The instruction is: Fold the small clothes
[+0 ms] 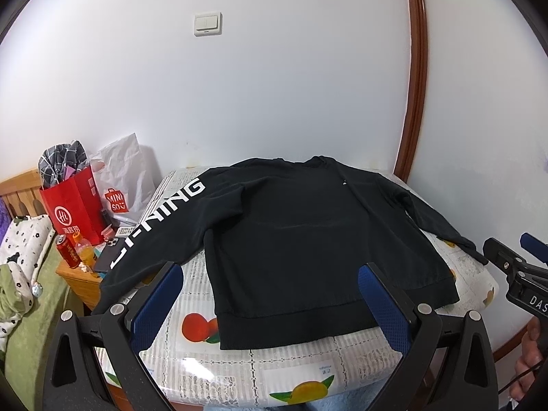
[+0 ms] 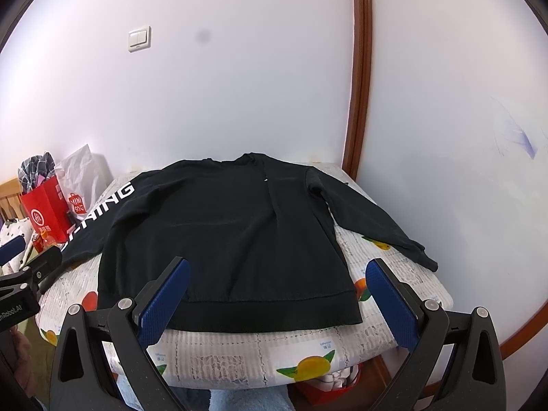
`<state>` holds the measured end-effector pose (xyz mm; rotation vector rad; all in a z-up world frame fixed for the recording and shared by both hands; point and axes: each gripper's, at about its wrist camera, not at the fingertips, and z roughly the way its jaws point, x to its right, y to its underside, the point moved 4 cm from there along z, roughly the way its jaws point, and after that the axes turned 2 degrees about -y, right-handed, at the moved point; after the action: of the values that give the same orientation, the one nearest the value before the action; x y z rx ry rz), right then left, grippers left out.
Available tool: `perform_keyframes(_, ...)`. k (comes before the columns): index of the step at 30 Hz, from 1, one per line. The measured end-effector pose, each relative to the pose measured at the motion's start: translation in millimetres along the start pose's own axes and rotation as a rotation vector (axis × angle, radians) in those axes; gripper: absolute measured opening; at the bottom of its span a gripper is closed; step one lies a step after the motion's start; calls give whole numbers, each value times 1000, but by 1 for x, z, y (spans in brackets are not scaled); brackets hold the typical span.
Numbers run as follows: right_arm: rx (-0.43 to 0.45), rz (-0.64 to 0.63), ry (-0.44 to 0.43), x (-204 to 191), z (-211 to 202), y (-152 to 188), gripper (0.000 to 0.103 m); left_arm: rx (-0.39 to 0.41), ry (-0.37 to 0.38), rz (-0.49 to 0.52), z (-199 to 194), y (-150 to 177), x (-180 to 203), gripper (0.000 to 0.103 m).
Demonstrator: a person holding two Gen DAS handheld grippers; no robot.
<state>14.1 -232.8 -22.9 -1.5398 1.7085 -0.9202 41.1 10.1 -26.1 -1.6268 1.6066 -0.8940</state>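
Note:
A black long-sleeved sweatshirt lies flat on the small table, hem towards me, collar at the wall; it also shows in the right wrist view. Its left sleeve bears white "LI-NING" letters and hangs over the table's left edge. Its right sleeve lies stretched towards the right edge. My left gripper is open and empty, above the near hem. My right gripper is open and empty, above the hem's right part. Each gripper shows at the edge of the other's view.
The table has a fruit-print cloth and stands against a white wall. At the left stand a red paper bag, a white Miniso bag, a red can and an orange bottle on a wooden nightstand. A brown door frame rises behind the table.

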Motion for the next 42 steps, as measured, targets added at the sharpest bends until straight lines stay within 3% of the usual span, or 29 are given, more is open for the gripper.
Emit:
perform_keyframes(4, -4, -8, 11, -1, 10, -6, 101, -21, 19, -33, 12, -5, -13, 103)
perform_keyframes(10, -57, -11, 8, 3, 39, -13, 101, -118, -1, -108, 50, -4, -45, 103)
perform_keyframes(18, -174, -59, 0, 6, 109, -3, 100, -248, -43, -256, 116, 24, -104, 102)
perform_keyframes(22, -213, -29, -7, 10, 148, 4, 99, -272, -43, -370, 146, 46, -139, 101)
perform_keyframes(27, -236, 26, -39, 9, 185, 6, 99, -311, -41, -531, 180, 73, -178, 85)
perform_keyframes(31, -279, 30, -37, 0, 215, 8, 99, -279, -10, -627, 197, 80, -195, 79)
perform_keyframes(37, -316, -12, -20, -13, 240, 5, 99, -198, -38, -772, 217, 72, -217, 76)
perform_keyframes(39, -313, -29, -4, -13, 245, 0, 99, -188, -73, -799, 225, 68, -225, 68)
perform_keyframes(41, -308, -42, 10, -10, 245, -4, 99, -196, -127, -803, 233, 64, -232, 48)
perform_keyframes(42, -302, -50, 17, -8, 246, -6, 99, -201, -146, -800, 238, 62, -235, 17)
